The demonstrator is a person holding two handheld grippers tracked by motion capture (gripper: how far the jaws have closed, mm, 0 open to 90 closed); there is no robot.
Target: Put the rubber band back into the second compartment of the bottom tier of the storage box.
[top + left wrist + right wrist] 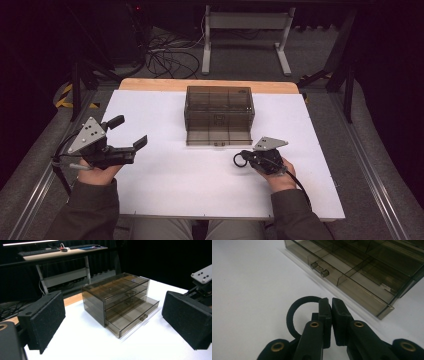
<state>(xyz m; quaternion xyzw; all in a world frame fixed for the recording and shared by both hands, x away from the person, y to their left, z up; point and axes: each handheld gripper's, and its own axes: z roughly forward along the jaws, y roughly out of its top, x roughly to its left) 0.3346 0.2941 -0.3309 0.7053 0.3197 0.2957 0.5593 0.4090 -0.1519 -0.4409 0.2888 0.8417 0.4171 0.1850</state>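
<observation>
The right gripper has its two black jaws pressed together on a black ring, a thin loop like a hair tie or rubber band, which curls out to one side of the pinched pads just above the white table surface. In the high view the same ring shows at the tip of the right gripper, hanging close to the tabletop, just in front of the open bottom drawer.

That drawer belongs to a smoky transparent plastic drawer chest, which stands at the middle of the table toward its far edge. The bottom drawer is pulled out toward the person; its small clear handle lies near the right gripper's jaws, and dividers split its inside into compartments. The upper drawers sit closed.

The left gripper is held well apart from the chest, above the table's left side, with its jaws standing wide apart and nothing between them. Its two padded fingers frame the drawer chest in the left gripper view.

A person's hands in olive sleeves hold both tools from the near edge of the white table. Beyond it stand a wooden board edge, floor cables and a desk frame.
</observation>
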